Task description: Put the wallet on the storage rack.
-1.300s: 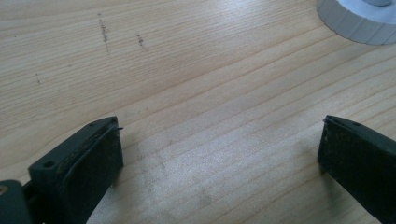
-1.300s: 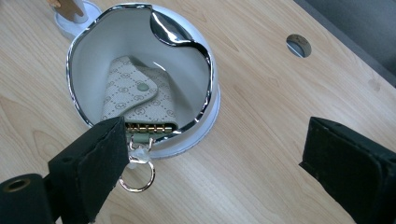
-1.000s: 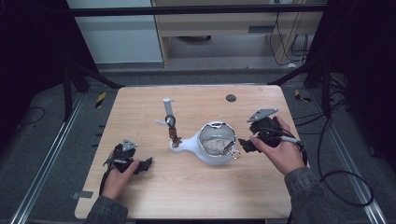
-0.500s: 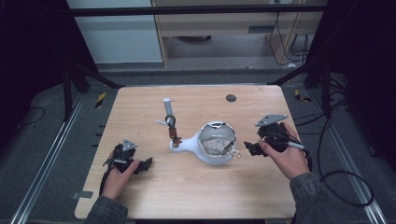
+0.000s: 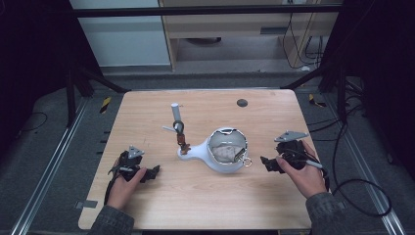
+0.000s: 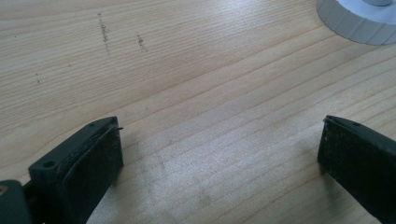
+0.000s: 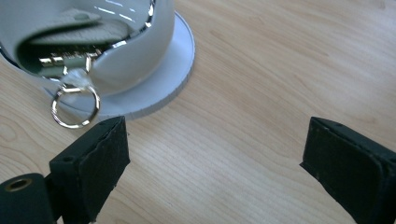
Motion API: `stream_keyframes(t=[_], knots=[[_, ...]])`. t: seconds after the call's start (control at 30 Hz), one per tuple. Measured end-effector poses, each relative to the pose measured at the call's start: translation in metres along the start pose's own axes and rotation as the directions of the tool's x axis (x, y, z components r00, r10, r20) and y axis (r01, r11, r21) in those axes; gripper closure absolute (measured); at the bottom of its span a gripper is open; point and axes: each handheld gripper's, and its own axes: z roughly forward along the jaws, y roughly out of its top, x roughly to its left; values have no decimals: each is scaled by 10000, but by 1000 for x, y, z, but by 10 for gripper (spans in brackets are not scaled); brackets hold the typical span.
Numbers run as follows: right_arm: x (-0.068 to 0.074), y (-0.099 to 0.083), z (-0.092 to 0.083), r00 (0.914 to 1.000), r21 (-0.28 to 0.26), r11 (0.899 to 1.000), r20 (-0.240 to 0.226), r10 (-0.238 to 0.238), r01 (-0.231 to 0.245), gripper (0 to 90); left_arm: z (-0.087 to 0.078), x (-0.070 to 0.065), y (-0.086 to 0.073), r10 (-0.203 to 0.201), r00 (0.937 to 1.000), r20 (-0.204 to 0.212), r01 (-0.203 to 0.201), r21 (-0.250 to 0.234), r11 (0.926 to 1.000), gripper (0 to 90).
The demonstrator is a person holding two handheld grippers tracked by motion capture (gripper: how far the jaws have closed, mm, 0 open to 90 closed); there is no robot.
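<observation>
1. The wooden surface [image 5: 205, 196] carries everything; both forearms come in from its near edge, one at each front corner.
2. The white bowl [image 5: 226, 151] sits near the middle of the surface. It is round, with a shiny rim, a long spout-like handle pointing left and a flat white base. Something pale and crumpled lies inside it.
3. The right hand [image 5: 306, 171] lies on the surface to the right of the bowl, wrist low, palm wrapped over the right gripper [image 5: 266, 164], which points left toward the bowl and stops short of it.
4. In the right gripper view its fingers [image 7: 93, 161] stand wide apart and released, with bare wood between them; the bowl's base is just beyond the left finger.
5. The left hand [image 5: 125, 178] rests near the front left corner, well apart from the bowl, holding the left gripper [image 5: 151, 171] low and pointing right.
6. Its fingers [image 6: 88, 163] are likewise spread and released over bare wood.
7. A grey post [image 5: 176, 115] stands upright behind the handle, with a small brown clip [image 5: 183, 142] below it.
8. A small metal ring [image 7: 75, 106] hangs from the bowl's rim on the side facing the right gripper.
9. A dark round spot [image 5: 242, 103] lies near the far edge.
</observation>
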Motion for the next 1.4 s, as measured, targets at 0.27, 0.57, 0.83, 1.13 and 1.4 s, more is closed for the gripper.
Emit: stream_keyframes(t=[0.27, 0.57, 0.83, 1.13, 1.4], knots=[[-6, -21, 14, 9987, 136, 9986, 21, 503, -503, 72, 0, 0, 0, -2, 10000, 0, 2, 0, 10000, 0], [-8, -38, 31, 9958, 360, 9952, -22, 910, -909, 70, 0, 0, 0, -3, 10000, -1, 3, -4, 10000, 0], [-9, -50, 42, 9912, 444, 9903, -81, 1325, -1320, 58, 0, 0, 0, 5, 10000, -1, -5, 6, 10000, 0], [-17, -56, 52, 9739, 154, 9739, 137, 2264, -2266, 53, 0, 0, 0, -26, 10000, 3, 26, -22, 10000, 0], [-16, -57, 61, 9712, 227, 9710, 196, 2374, -2378, 50, 0, 0, 0, -32, 10000, 3, 32, -27, 10000, 0]])
